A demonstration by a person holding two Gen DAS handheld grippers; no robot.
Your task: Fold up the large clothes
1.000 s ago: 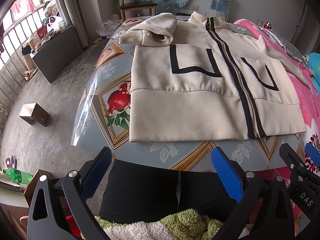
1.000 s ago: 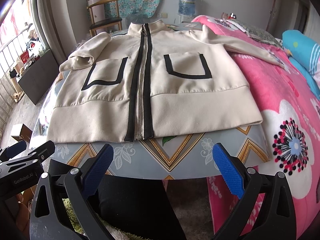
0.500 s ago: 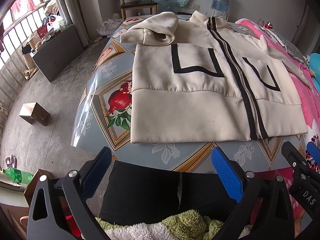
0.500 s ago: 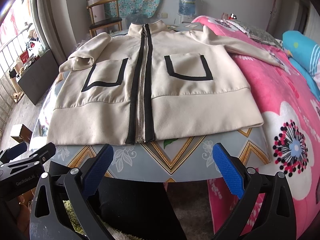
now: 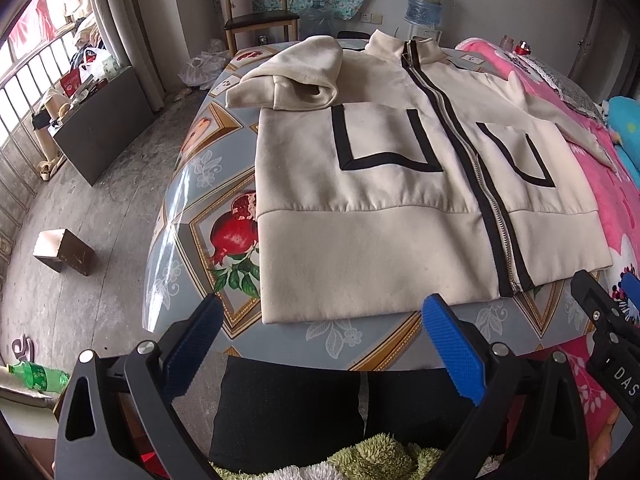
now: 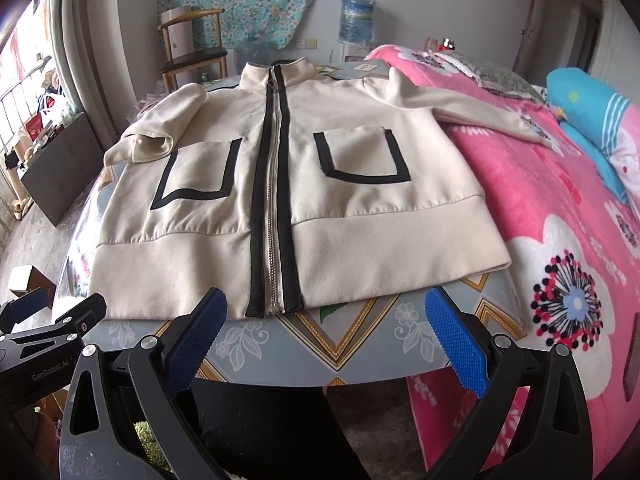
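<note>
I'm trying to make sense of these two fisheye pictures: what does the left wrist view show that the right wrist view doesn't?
Only the left wrist view shows the green bottle on the floor and the pomegranate print on the table cover.

Only the right wrist view shows the blue pillow and the jacket's outstretched sleeve lying across the pink blanket out to its cuff.

Both show the cream jacket flat and zipped on the table, the wooden chair, the water jug, and an open tool: left, right.

Both grippers, left gripper and right gripper, are showing black frames, silver screws and textured blue pads; white lettering is marking the frame.
</note>
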